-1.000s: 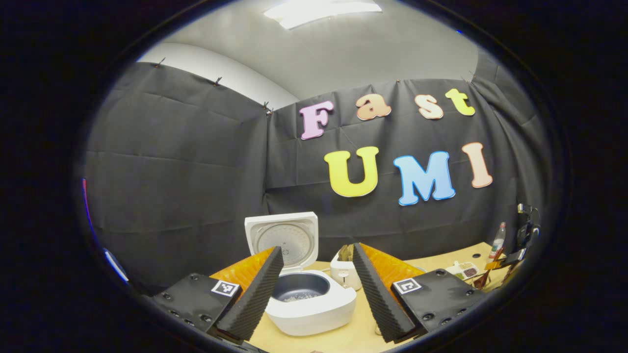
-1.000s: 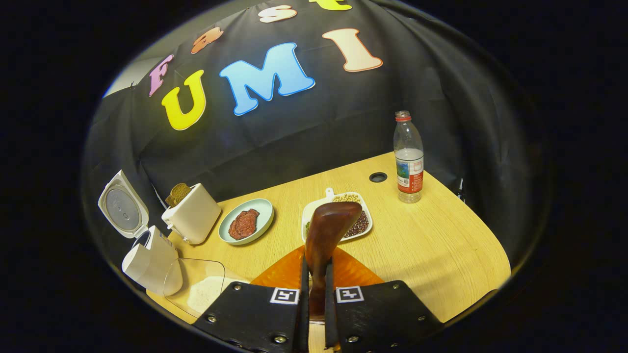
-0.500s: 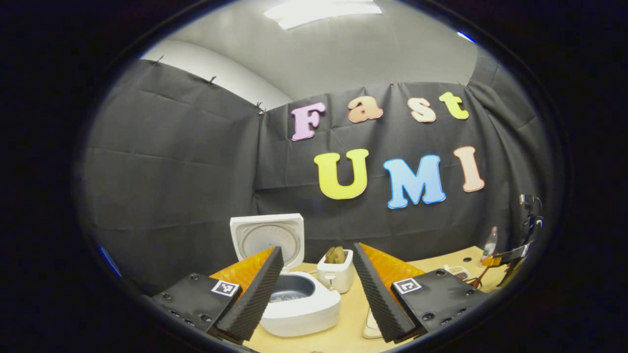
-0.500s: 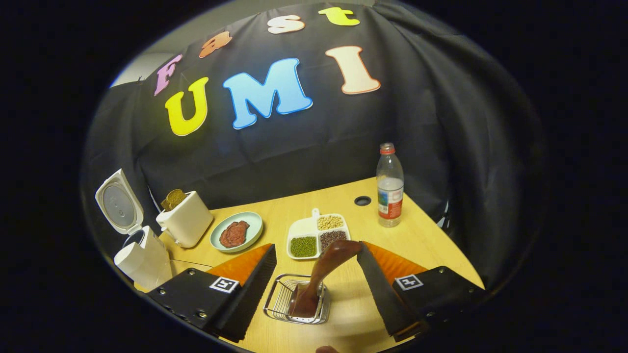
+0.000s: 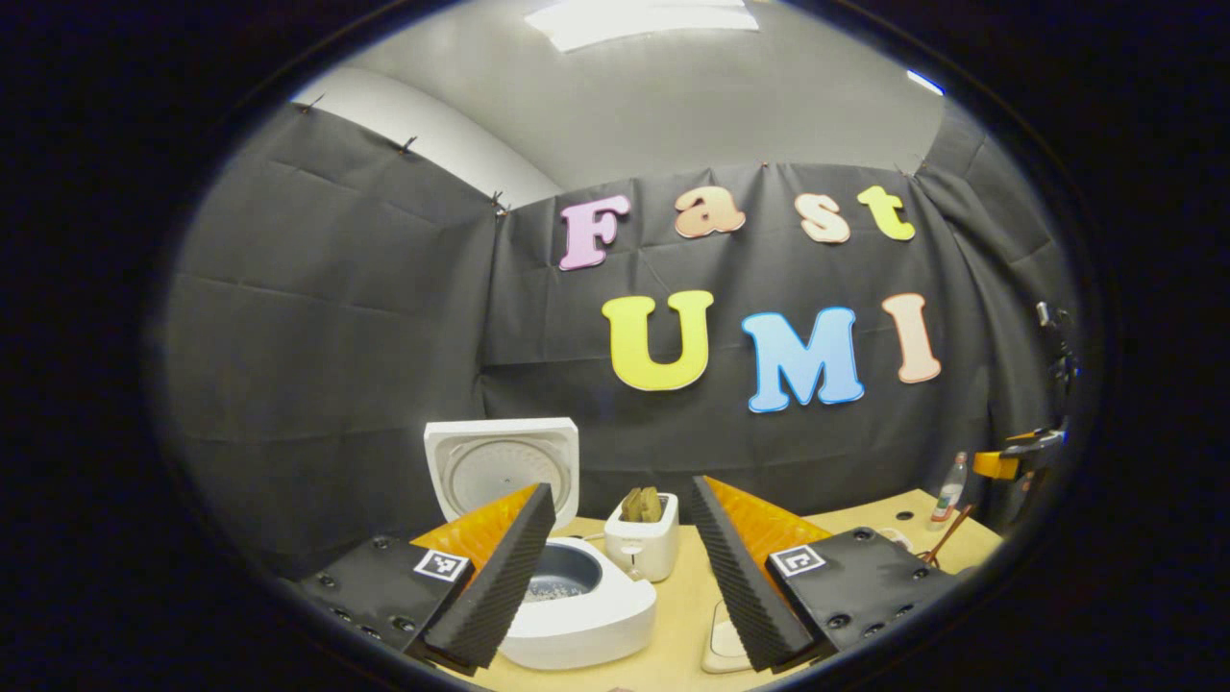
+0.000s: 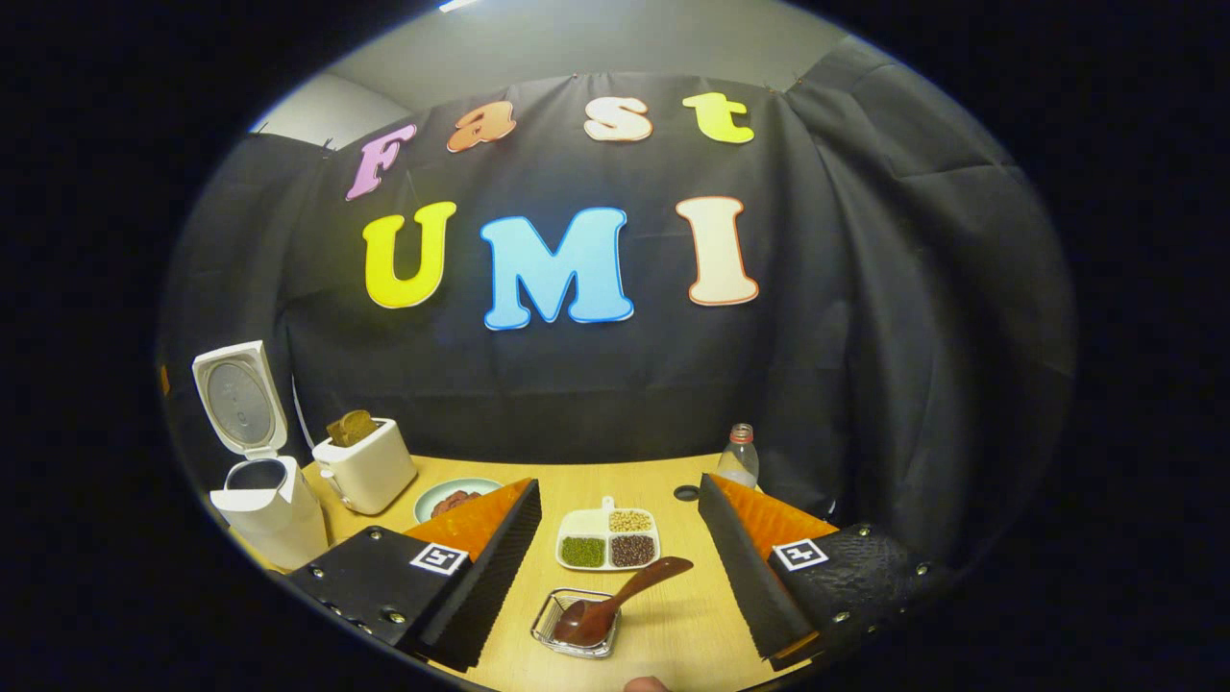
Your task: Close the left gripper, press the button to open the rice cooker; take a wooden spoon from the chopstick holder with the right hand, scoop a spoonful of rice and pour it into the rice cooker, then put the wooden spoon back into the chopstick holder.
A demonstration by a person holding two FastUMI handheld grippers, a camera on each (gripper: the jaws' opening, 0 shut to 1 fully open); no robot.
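Your right gripper (image 6: 620,577) hangs with its fingers spread wide, pinching nothing. Low in the centre of the right gripper view, between those fingers, the wooden spoon (image 6: 615,602) lies in the chopstick holder (image 6: 577,623), a small wire basket on the table (image 6: 673,630). The spoon's bowl rests down in the basket and its handle leans out toward the upper right, free of both fingers.

Judge the spoon as light, stiff and hard, with a smooth dark-brown polished finish that could slide in a loose grip. If you need it again, take it on the handle, about midway, where the shaft is narrow and clear of the wire. The basket looks light too, so a sideways pull may drag or tip it.

Your left gripper (image 5: 625,577) is also spread apart and holds nothing. In the left gripper view the rice cooker (image 5: 567,601) sits low and left of centre, white, its lid (image 5: 502,466) standing upright, with pale grains visible in the dark inner pot (image 5: 562,583). In the right gripper view the cooker stands at the far left edge.

With the spoon back in its holder and rice in the pot, the task looks finished.
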